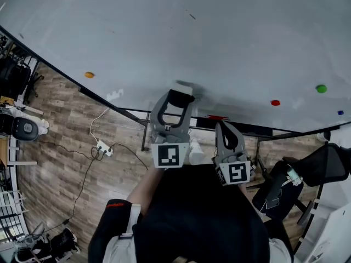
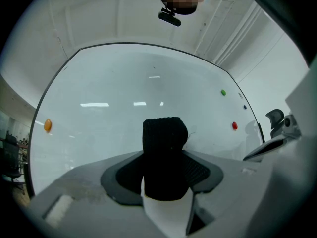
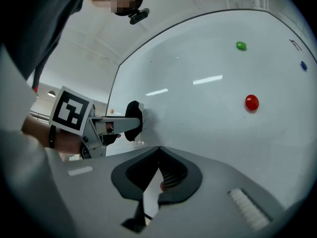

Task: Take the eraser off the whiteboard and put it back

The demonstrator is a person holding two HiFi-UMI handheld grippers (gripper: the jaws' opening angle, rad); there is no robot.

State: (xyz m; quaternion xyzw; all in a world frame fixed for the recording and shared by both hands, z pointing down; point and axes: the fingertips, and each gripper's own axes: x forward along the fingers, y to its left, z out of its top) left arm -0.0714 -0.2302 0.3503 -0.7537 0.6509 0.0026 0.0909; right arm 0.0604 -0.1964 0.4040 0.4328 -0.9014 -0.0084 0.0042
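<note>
Left tool (image 1: 173,106) is clamped wide across the eraser (image 2: 165,152), held right up at the whiteboard (image 1: 219,32); can't confirm contact. Right tool (image 3: 159,152) has its jaws together, empty, just beside. Eraser is probably light, with a stiff white body and soft black felt. Grip the hard sides; felt will likely squash and slip.

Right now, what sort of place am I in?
Probably an office or meeting room: a whiteboard with coloured magnets, a black office chair, and a power strip on the wood-look floor.
</note>
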